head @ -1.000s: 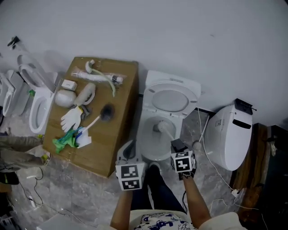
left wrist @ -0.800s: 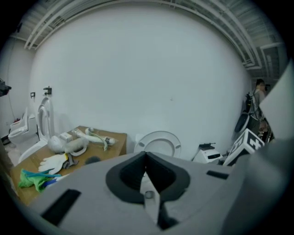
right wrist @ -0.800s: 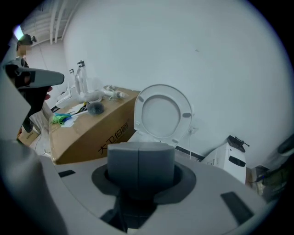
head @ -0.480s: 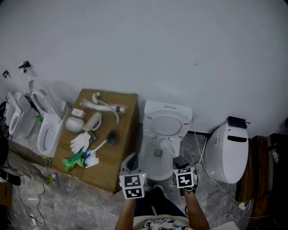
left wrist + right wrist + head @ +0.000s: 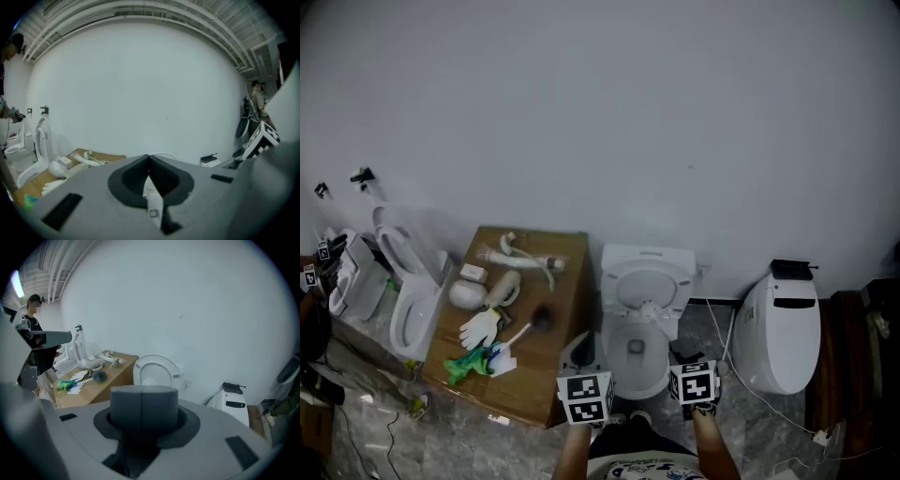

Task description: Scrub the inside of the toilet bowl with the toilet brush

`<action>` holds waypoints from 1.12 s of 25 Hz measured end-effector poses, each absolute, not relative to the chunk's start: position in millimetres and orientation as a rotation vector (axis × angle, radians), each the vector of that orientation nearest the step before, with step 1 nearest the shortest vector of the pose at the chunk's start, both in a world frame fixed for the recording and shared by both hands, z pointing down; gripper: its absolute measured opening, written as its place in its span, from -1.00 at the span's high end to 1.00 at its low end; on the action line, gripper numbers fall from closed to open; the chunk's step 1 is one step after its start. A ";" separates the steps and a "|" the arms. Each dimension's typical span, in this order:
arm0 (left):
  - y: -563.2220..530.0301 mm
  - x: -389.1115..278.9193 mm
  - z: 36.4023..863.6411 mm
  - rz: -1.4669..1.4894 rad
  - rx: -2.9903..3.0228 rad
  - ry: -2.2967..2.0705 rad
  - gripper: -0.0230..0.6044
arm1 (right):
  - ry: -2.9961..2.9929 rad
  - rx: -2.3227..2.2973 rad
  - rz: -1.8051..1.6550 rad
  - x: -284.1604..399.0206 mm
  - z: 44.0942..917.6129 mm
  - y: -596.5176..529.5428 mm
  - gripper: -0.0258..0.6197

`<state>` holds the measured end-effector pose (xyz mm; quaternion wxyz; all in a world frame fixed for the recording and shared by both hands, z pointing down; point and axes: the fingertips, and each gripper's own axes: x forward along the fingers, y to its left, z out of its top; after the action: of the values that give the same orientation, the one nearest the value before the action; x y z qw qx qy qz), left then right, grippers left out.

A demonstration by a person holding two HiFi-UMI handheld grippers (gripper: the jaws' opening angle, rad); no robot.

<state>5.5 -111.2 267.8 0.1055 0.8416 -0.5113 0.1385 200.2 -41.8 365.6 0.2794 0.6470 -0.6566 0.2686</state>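
Toilet brush [image 5: 648, 308] is leaning inside toilet bowl [image 5: 612, 361], lower centre of frame, apart from both grippers. I am holding left gripper [image 5: 149, 161] and right gripper [image 5: 142, 401] fully closed, gripping nothing.

Head view steeply down, far; gripper views low, facing wall [image 5: 628, 112]; all share toilet [image 5: 643, 281].

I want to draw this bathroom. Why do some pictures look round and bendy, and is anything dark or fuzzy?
Left gripper view: the wide lens bends the ceiling ribs into arcs, the corners are black, and its own jaws look soft. Right gripper view: same round black edge; the toilet is fairly sharp. Head view: dim, darker at the corners, no glare on the wall.
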 end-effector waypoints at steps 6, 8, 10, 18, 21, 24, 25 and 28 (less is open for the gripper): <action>-112.3 8.1 251.9 0.402 2.502 -1.537 0.92 | -1.795 1.802 0.701 207.5 341.2 -44.0 0.41; -113.1 9.6 249.5 0.401 2.512 -1.541 0.92 | -1.813 1.819 0.708 208.4 335.9 -43.8 0.41; -114.2 11.6 246.6 0.411 2.529 -1.538 0.92 | -1.826 1.832 0.717 208.1 331.8 -44.0 0.41; -113.8 17.0 247.9 0.422 2.545 -1.522 0.92 | -1.845 1.842 0.723 207.6 327.9 -42.4 0.41; -115.4 18.1 247.7 0.420 2.550 -1.520 0.92 | -1.842 1.851 0.715 208.6 325.9 -44.1 0.41; -117.6 19.0 247.5 0.422 2.553 -1.521 0.92 | -1.843 1.858 0.710 209.6 323.8 -46.0 0.41; -118.4 19.0 247.6 0.423 2.553 -1.520 0.92 | -1.843 1.859 0.708 209.5 323.3 -46.7 0.41; -120.7 19.8 248.0 0.424 2.553 -1.519 0.92 | -1.846 1.859 0.707 209.5 322.5 -49.0 0.41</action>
<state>19.8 -120.7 248.0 0.0704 0.8487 -0.5049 0.1410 209.5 -49.0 322.5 0.2124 0.6693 -0.6649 0.2547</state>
